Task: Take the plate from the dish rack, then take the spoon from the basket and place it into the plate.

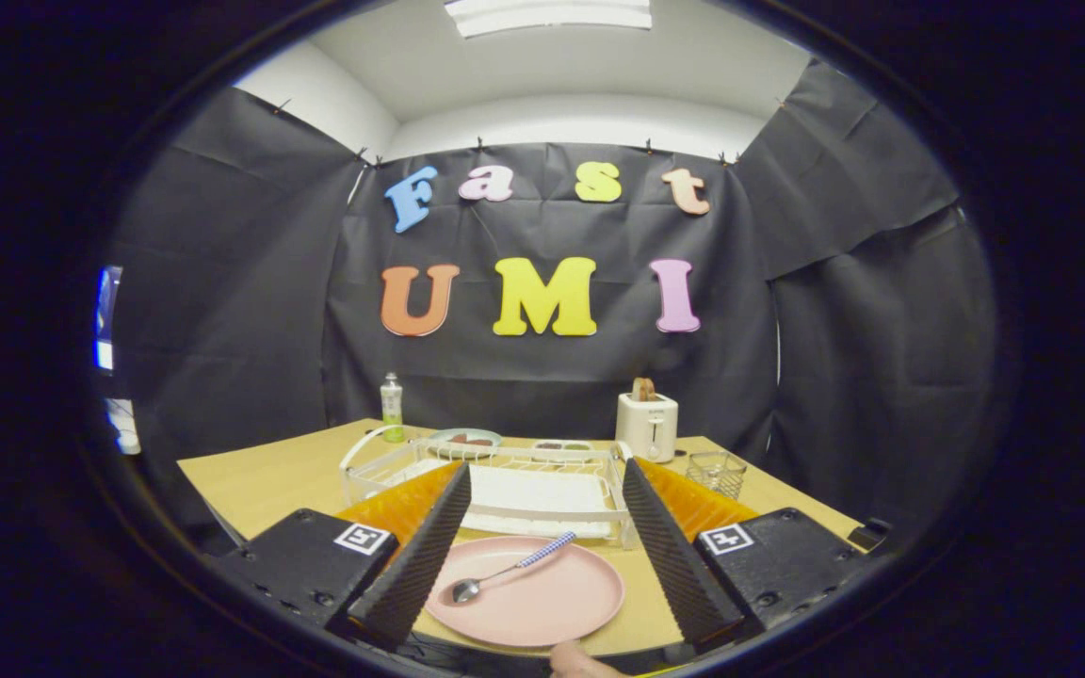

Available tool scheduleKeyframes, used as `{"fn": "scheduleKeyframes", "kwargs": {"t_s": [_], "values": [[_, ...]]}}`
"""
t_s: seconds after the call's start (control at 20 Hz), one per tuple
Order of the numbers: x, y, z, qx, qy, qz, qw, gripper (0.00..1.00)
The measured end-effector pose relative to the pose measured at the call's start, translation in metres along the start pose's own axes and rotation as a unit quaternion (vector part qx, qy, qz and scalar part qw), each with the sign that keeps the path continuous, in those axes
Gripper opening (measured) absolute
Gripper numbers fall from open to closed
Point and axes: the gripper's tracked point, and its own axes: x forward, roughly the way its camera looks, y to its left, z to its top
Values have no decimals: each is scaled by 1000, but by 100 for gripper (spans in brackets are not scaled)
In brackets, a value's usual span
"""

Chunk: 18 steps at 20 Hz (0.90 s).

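Gripper [542,480] fingers stood wide apart, holding nothing. Between them on the table [260,480] lay the pink plate [552,603], with the spoon [505,570] resting in it, bowl toward the left finger. Just beyond sat the white rack [505,471]. Toaster [647,426], glass [716,471] and bottle [392,407] stood farther back.

- Illumination: bright, from a ceiling light panel [547,13] at 12 o'clock; panel overexposed.
- Table [260,480]: evenly lit, shadows soft.
- Distortion: strong fisheye bowing toward 3 and 9 o'clock.
- Gripper [542,537]: fingers spread wide, sharply focused.
- Glare: bluish screen [107,315] at 9 o'clock.
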Motion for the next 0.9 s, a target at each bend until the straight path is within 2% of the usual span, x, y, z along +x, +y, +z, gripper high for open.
{"fn": "scheduleKeyframes", "kwargs": {"t_s": [0.05, 0.1, 0.35, 0.5, 0.7, 0.9], "values": [[-8, -2, 6, 9, 2, 0, 1000, 100], [-13, 0, 15, 13, 3, 8, 1000, 100], [-46, -25, 48, 3, 3, -11, 1000, 100], [-66, -47, 74, 15, -17, -41, 999, 100], [-84, -49, 88, 24, -16, -23, 999, 100], [-88, -62, 89, 39, -11, -23, 999, 100]]}}
